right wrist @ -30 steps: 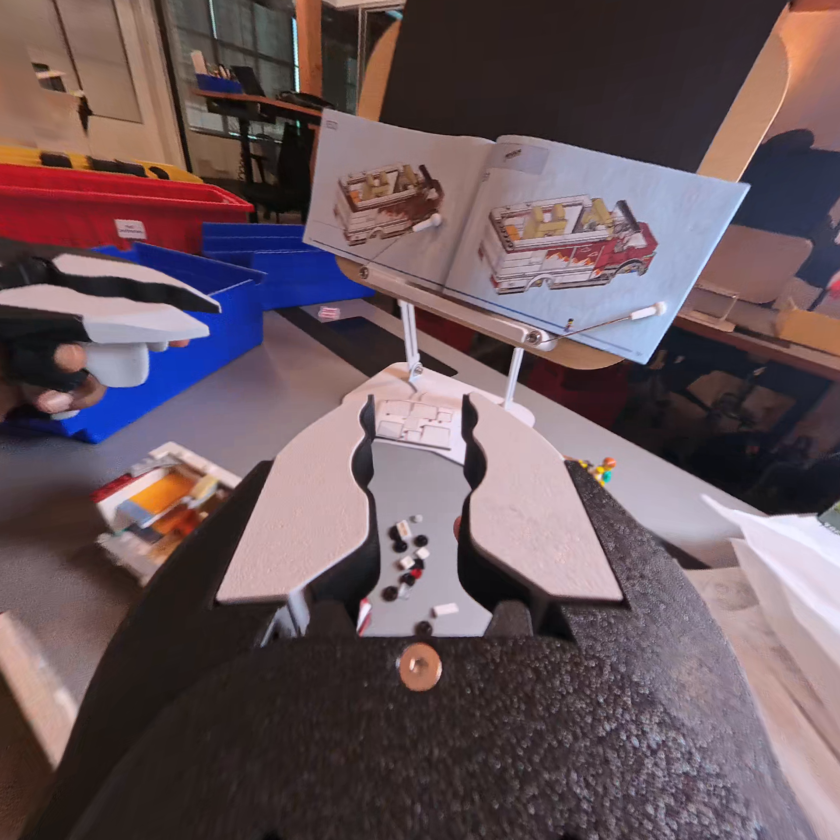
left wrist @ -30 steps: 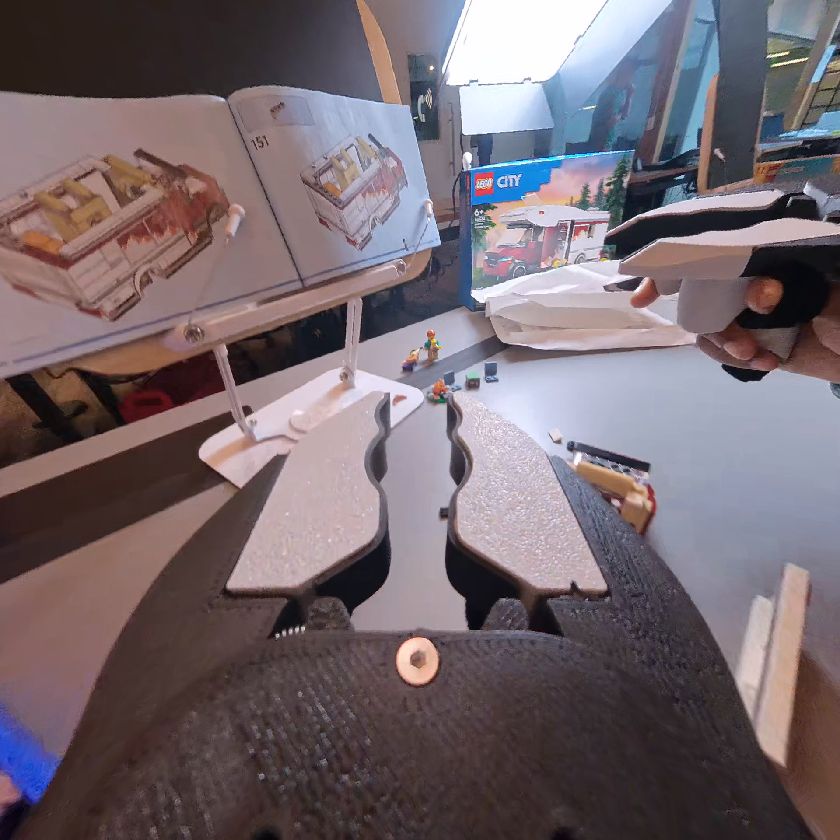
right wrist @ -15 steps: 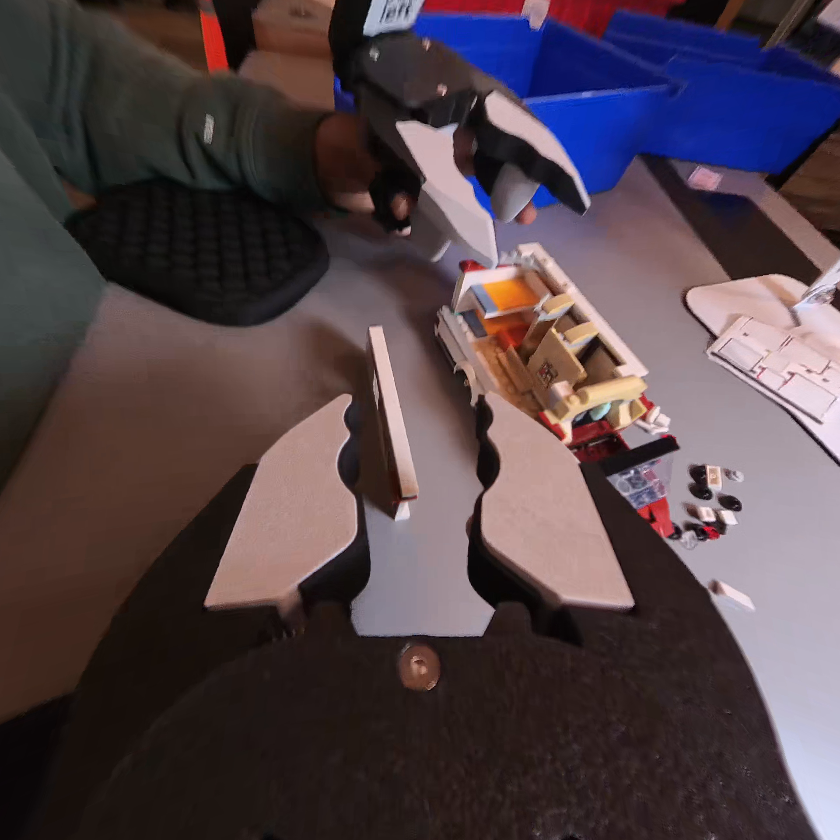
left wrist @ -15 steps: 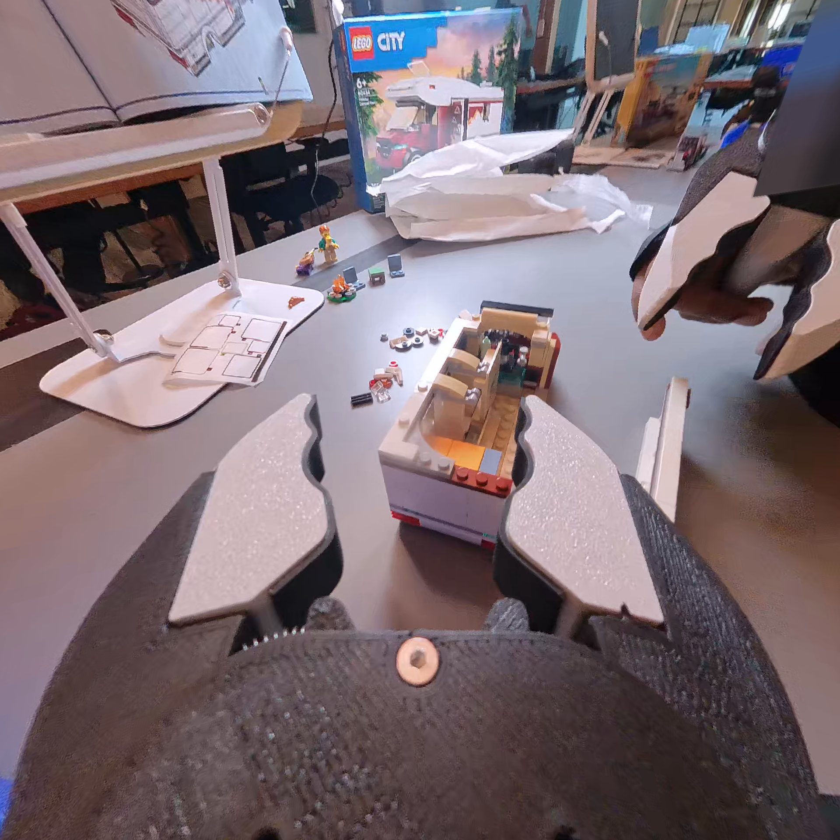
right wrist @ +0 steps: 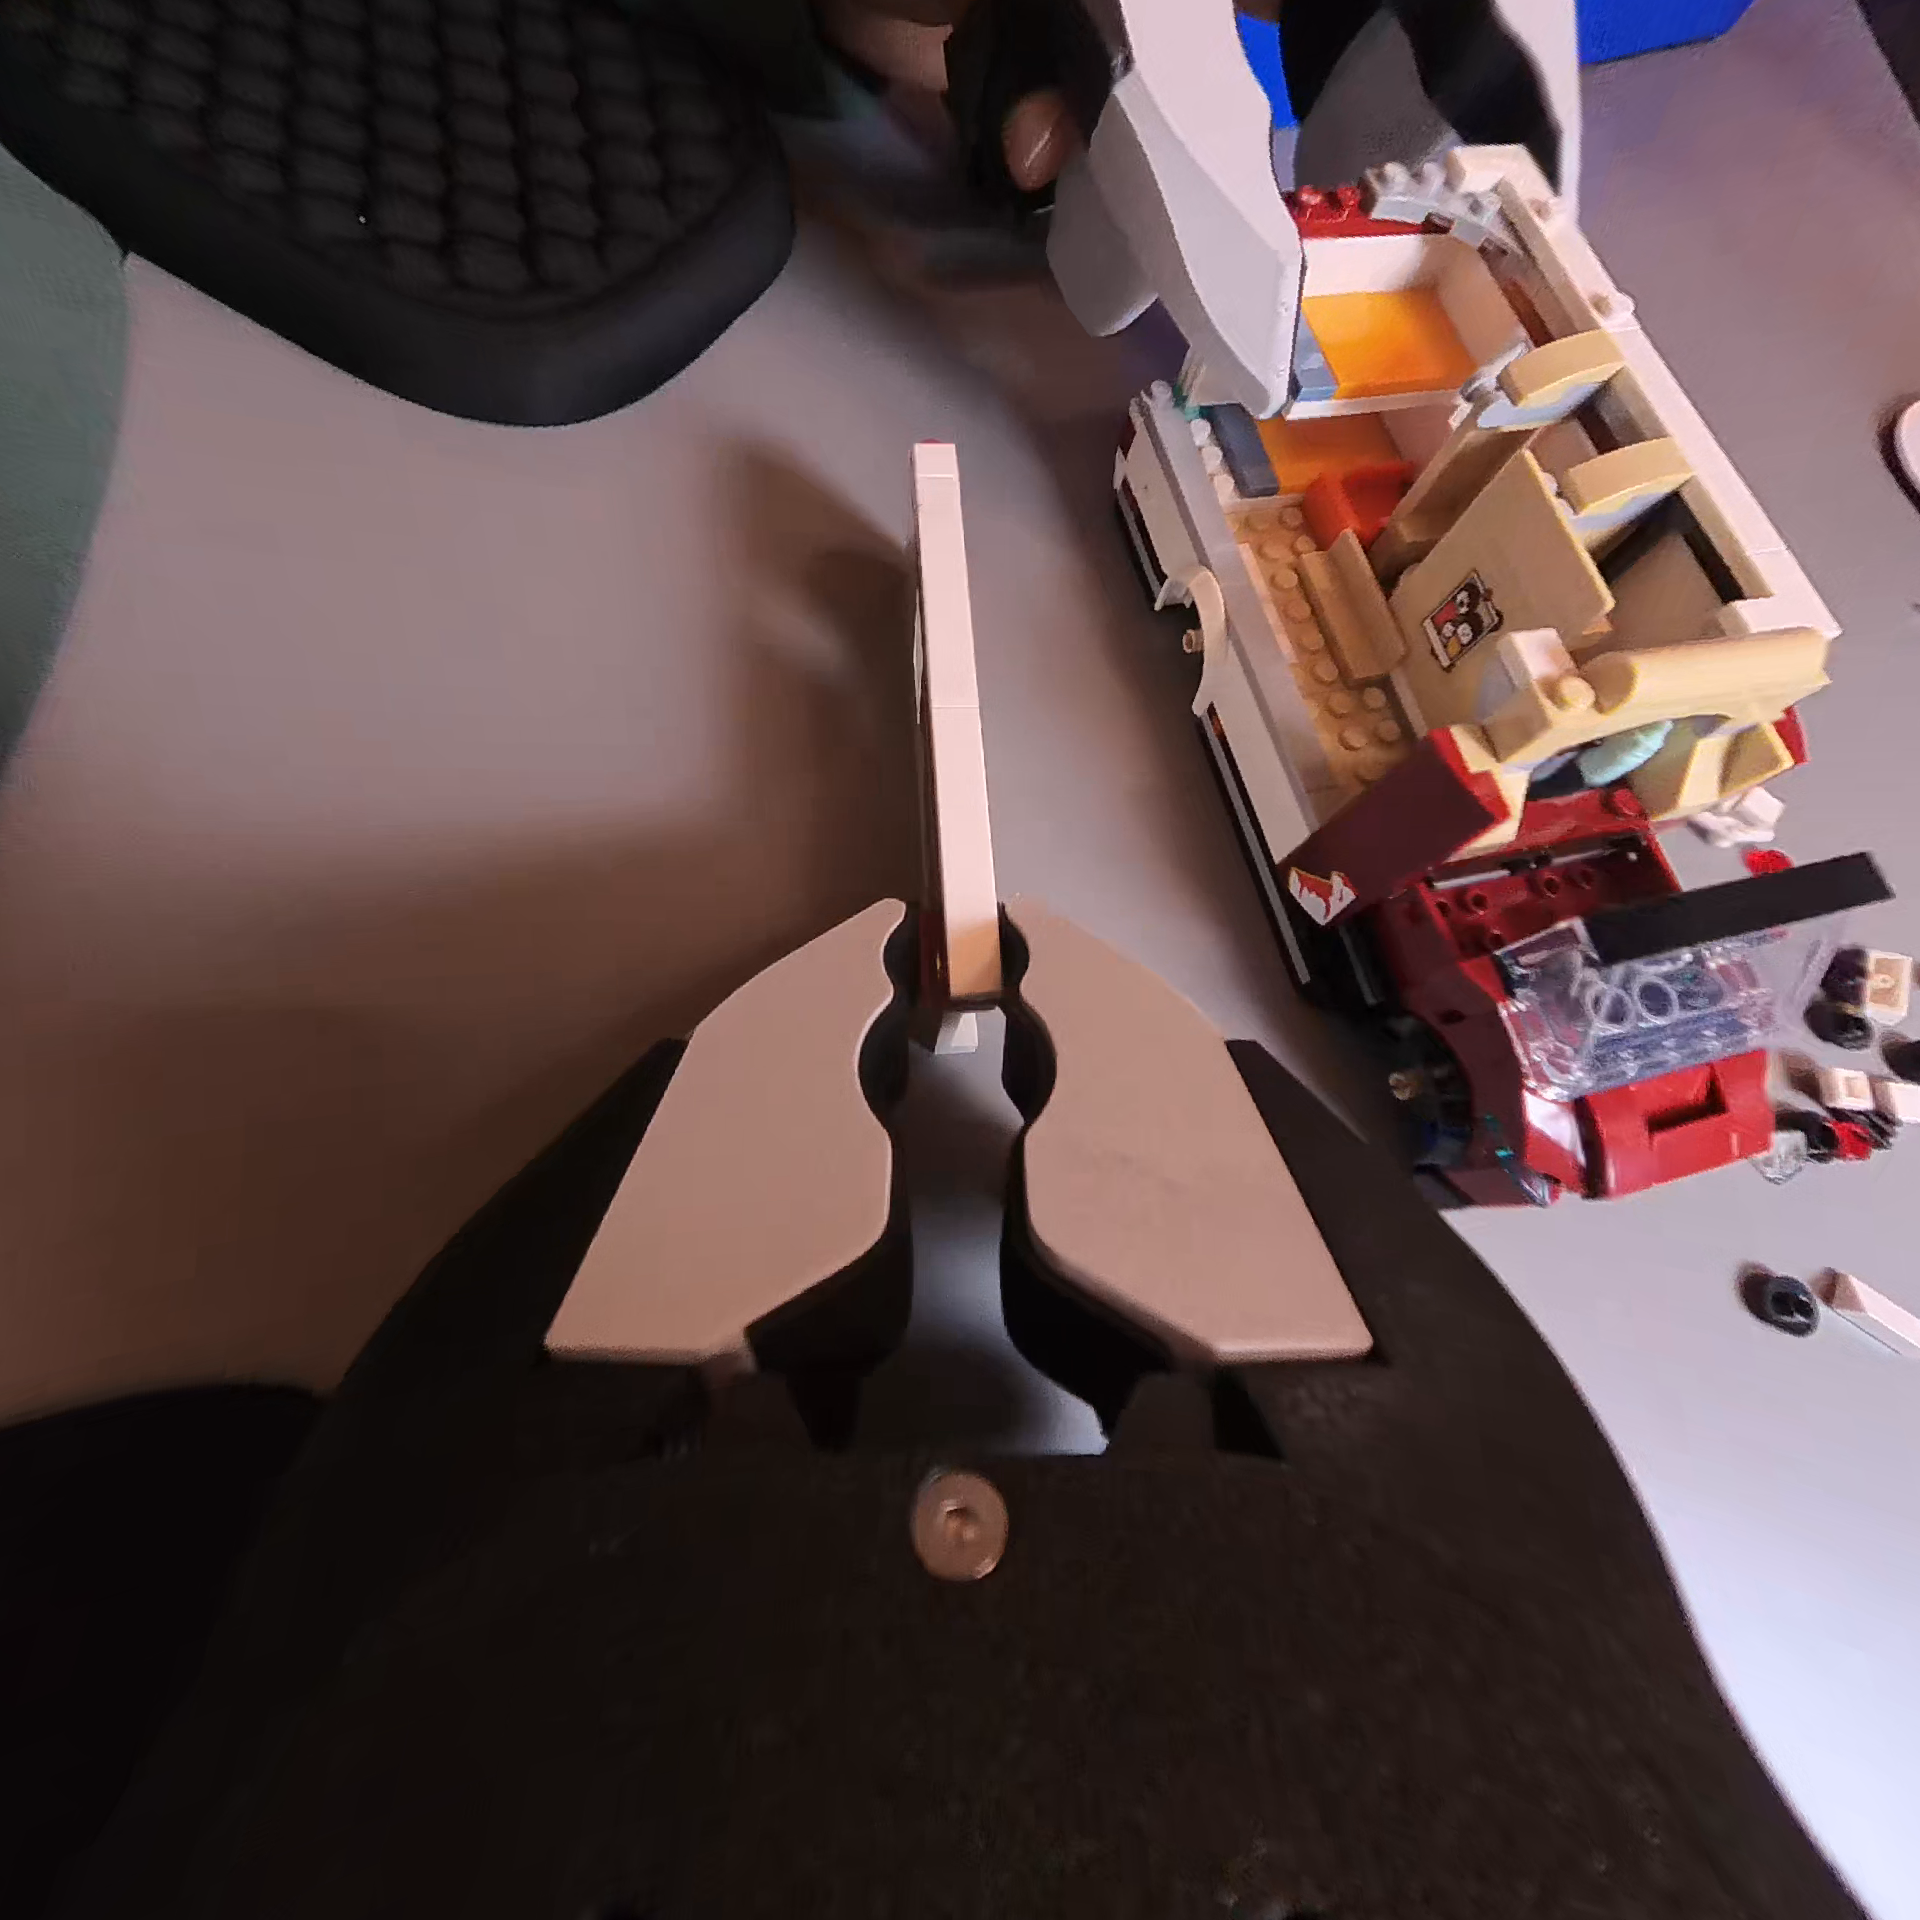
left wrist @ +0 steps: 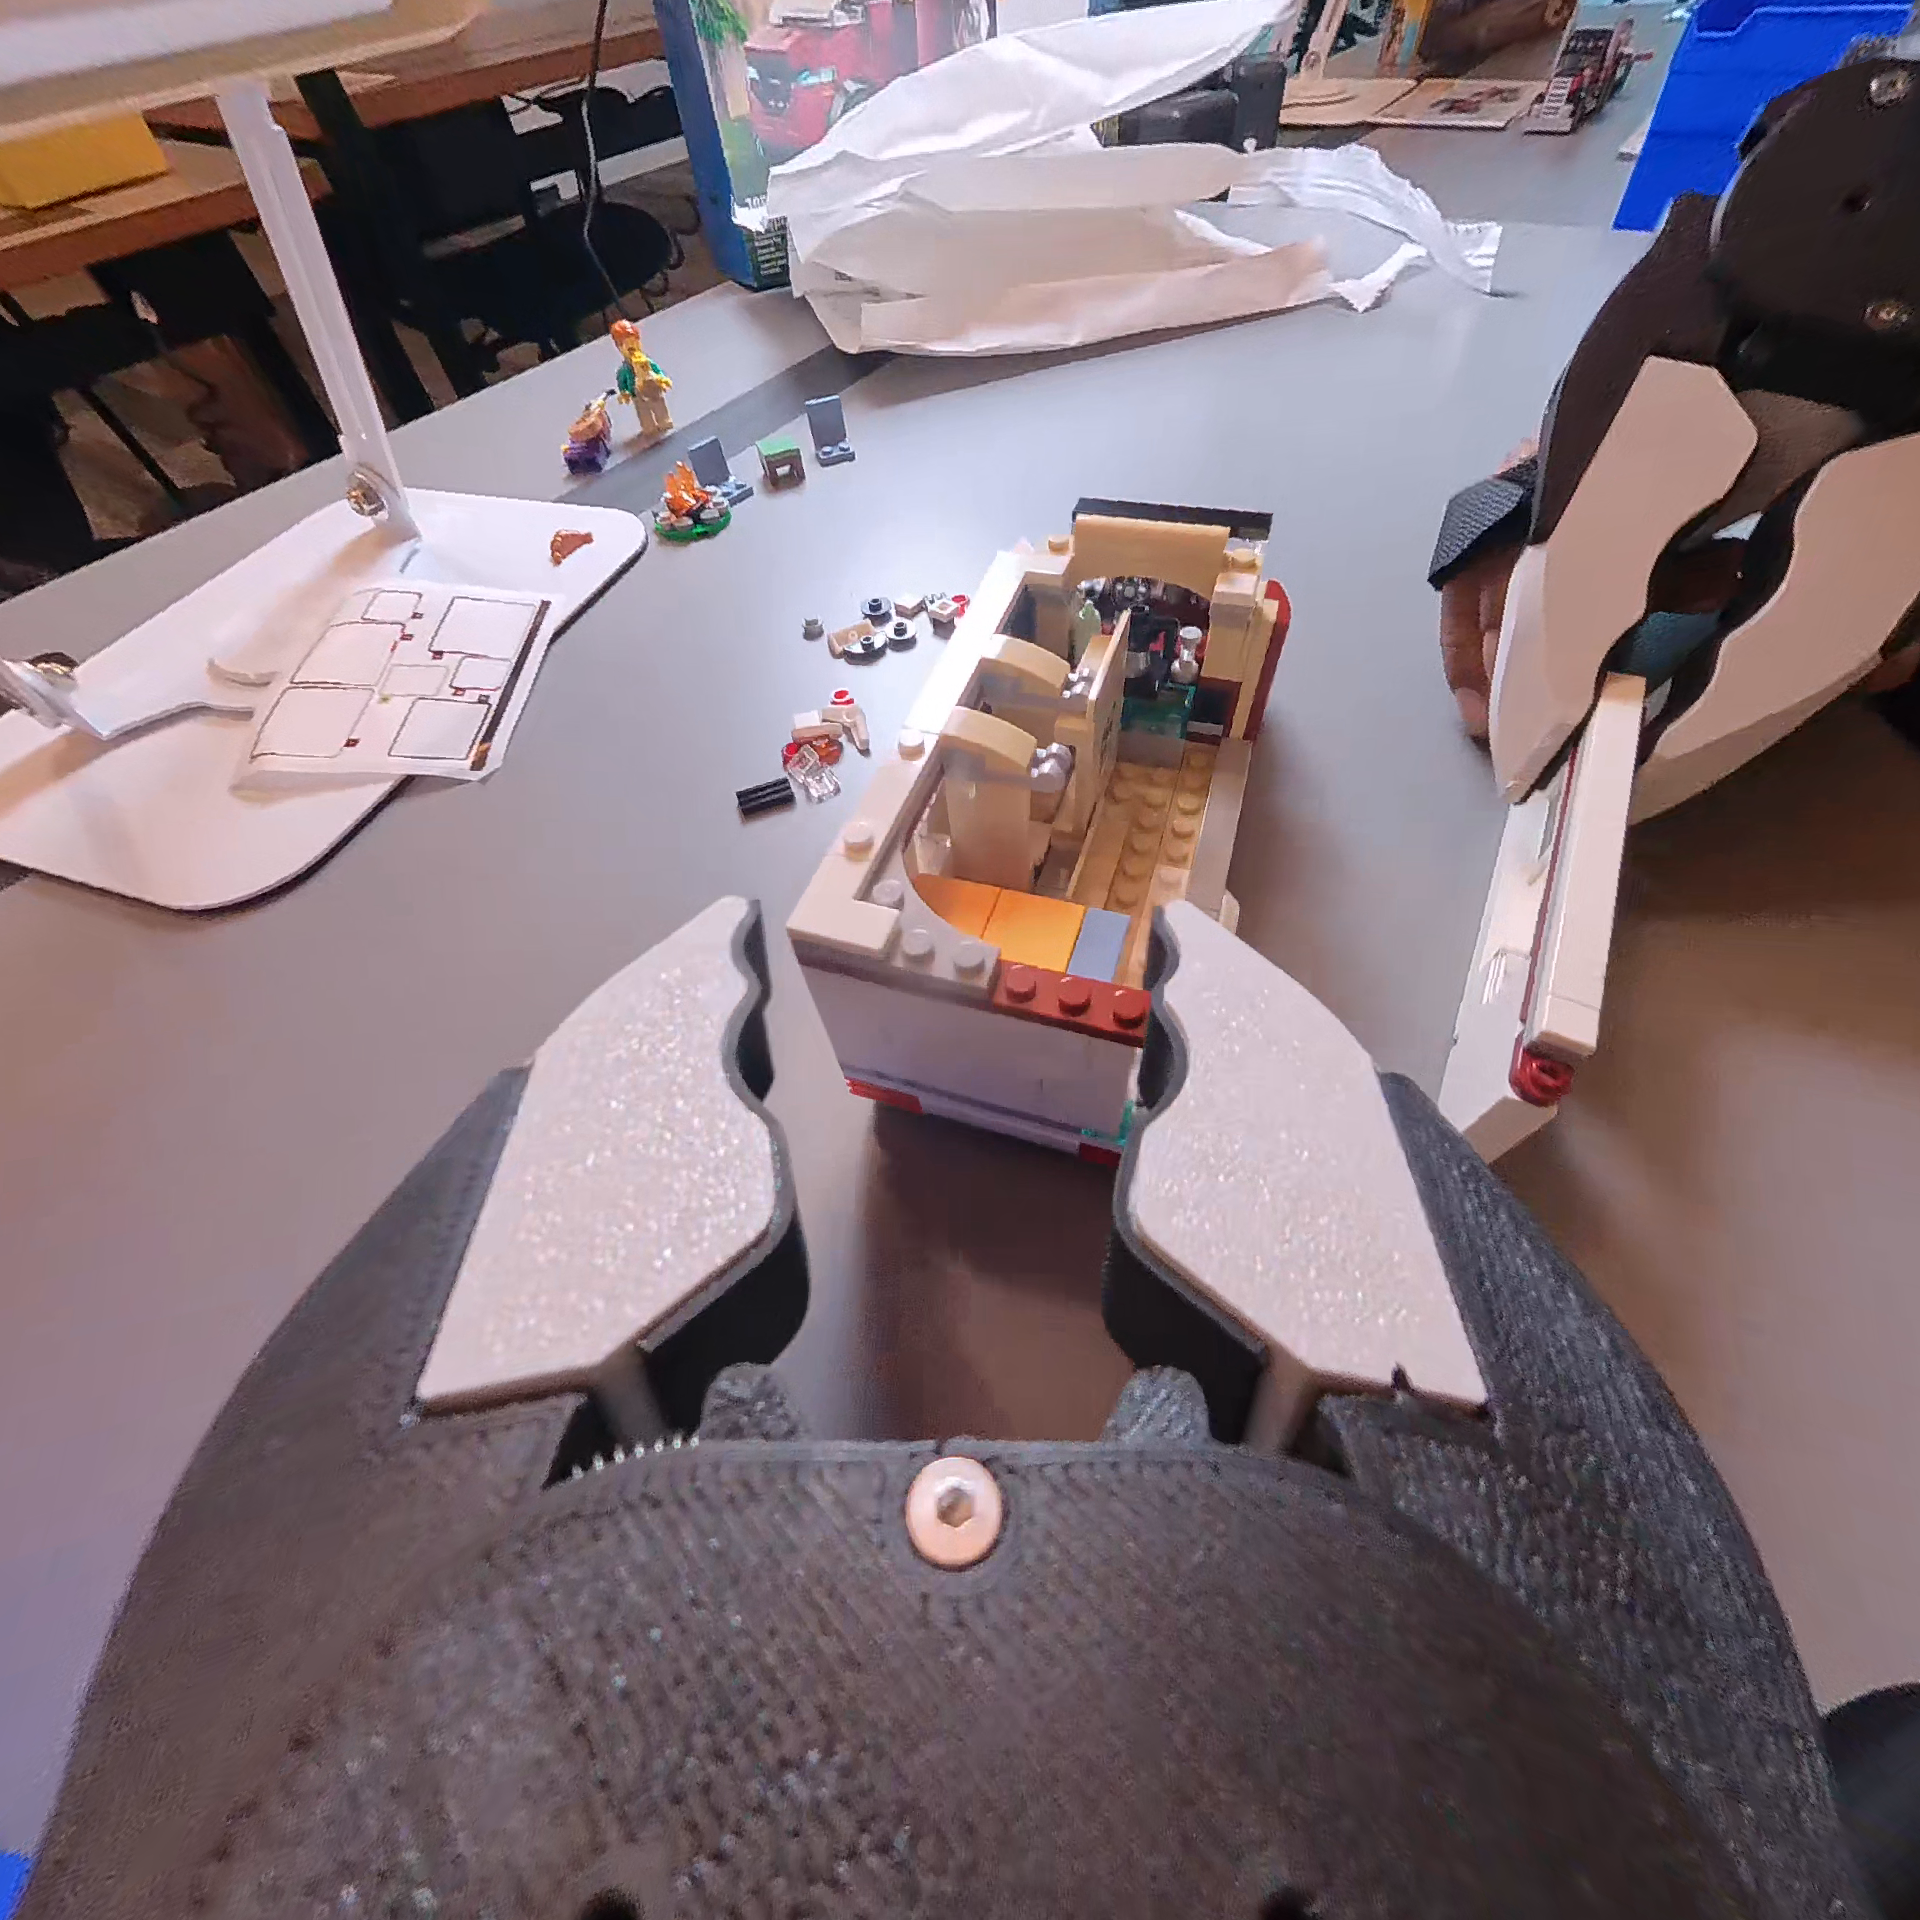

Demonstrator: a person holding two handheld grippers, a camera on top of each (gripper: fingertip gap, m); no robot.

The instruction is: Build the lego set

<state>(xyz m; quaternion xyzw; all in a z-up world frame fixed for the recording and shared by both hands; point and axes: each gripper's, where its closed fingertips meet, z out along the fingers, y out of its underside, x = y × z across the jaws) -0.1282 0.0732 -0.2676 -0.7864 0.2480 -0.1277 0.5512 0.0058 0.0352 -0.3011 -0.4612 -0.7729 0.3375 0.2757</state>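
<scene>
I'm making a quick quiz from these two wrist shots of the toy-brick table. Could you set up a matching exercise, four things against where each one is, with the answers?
Things:
1. white wall panel
2. brick camper van
3. minifigure
4. sheet of outlined shapes

Places:
A. lying on the white stand base
B. its near end between the left gripper's spread fingers
C. standing far back on the table, near the crumpled white paper
D. on edge, its near end pinched by the right gripper

Pairs: 1-D, 2-B, 3-C, 4-A
</scene>
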